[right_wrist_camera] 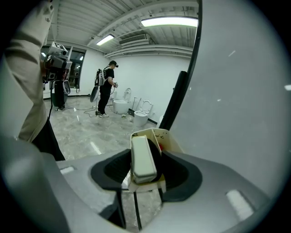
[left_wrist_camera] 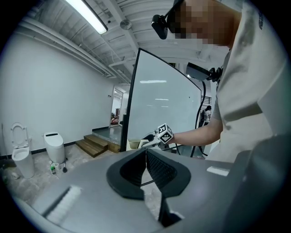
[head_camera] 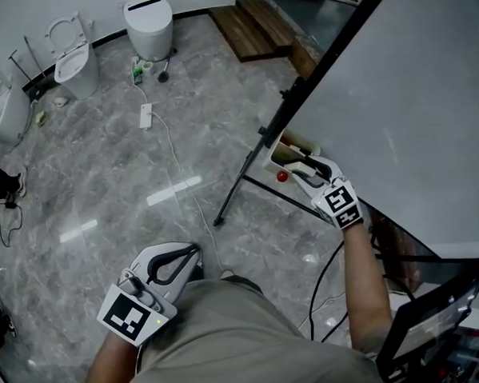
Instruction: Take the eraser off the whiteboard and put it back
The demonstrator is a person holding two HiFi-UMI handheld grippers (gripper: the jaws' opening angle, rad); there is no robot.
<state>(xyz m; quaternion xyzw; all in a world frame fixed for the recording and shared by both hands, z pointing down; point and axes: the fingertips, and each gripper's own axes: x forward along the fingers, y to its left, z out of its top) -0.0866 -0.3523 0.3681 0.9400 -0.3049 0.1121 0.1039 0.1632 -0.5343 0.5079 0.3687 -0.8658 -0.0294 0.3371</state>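
Two right gripper (right_wrist_camera: 145,152) fingers (right_wrist_camera: 114,170) stand open astride the eraser (right_wrist_camera: 143,161), which lies lengthwise in the whiteboard (right_wrist_camera: 241,91) tray (right_wrist_camera: 169,136). Farther off, the left gripper (left_wrist_camera: 145,151) is closed.

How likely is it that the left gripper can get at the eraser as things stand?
Probably not. The left gripper sits shut by the person's waist, well apart from the tray, and the right gripper, jaws open, flanks the eraser there.

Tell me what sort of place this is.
Probably a big indoor test hall or showroom, not a home. Several toilets stand out in the open on a wide stone-look floor, a whiteboard stands on a frame, and strip lights hang under a bare ceiling.
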